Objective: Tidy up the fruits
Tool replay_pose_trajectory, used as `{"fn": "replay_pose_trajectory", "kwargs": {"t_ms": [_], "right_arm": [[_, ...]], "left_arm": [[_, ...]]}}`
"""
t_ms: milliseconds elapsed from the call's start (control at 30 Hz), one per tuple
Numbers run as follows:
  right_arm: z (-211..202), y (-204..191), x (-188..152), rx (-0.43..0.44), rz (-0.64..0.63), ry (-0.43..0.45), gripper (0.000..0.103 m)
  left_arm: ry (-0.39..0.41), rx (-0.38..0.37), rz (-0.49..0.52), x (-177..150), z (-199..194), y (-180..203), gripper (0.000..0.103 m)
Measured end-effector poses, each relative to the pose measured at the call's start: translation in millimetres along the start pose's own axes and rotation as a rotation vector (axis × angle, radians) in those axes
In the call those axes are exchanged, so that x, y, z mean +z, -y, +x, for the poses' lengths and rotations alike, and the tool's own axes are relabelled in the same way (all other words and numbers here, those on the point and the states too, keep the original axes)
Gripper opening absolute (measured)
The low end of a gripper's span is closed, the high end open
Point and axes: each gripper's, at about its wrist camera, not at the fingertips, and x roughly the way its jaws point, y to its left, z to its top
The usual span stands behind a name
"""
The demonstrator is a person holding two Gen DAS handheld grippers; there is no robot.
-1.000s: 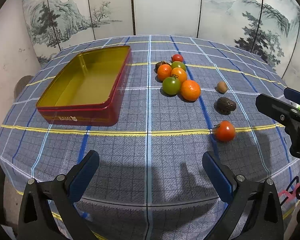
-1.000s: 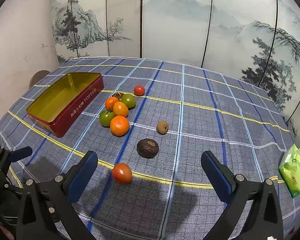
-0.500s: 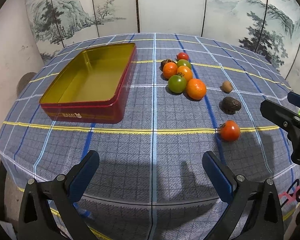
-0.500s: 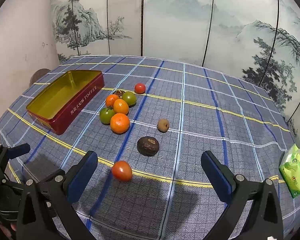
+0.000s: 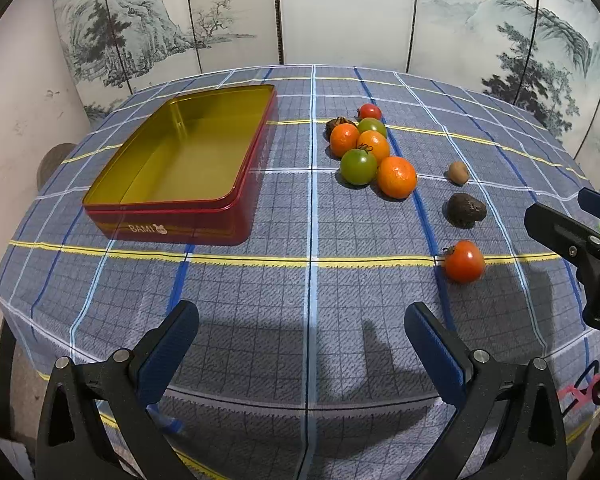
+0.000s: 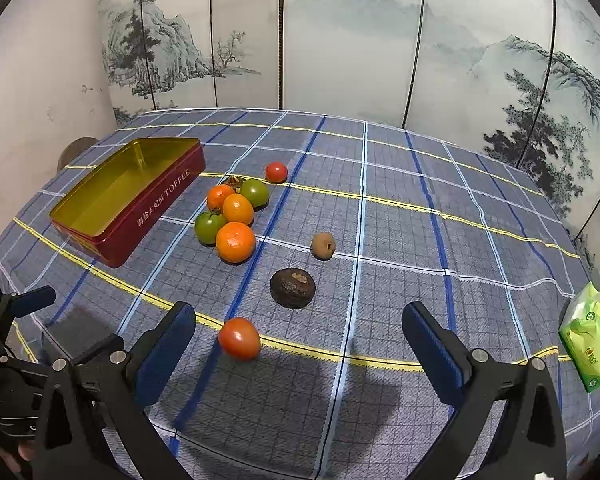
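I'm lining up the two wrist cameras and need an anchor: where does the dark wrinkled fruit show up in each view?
Left wrist: the dark wrinkled fruit sits right of centre, between the small brown fruit and the lone red tomato.
Right wrist: it lies near centre, just above that tomato.
Shared landmark: the red tin, left in both.

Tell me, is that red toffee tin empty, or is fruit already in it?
Empty. The red toffee tin sits open with no lid, its bare gold floor visible in both views; every fruit still lies on the checked tablecloth.
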Motion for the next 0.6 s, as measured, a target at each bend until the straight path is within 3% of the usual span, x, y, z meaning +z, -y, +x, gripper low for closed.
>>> {"fn": "replay_pose_trajectory", "kwargs": {"t_ms": [600], "right_arm": [[3.2, 4.1, -2.8, -0.003, 0.02, -0.006, 0.103]], "left_arm": [[-0.004, 0.01, 0.024, -0.6, 0.2, 9.1, 0.102]]}}
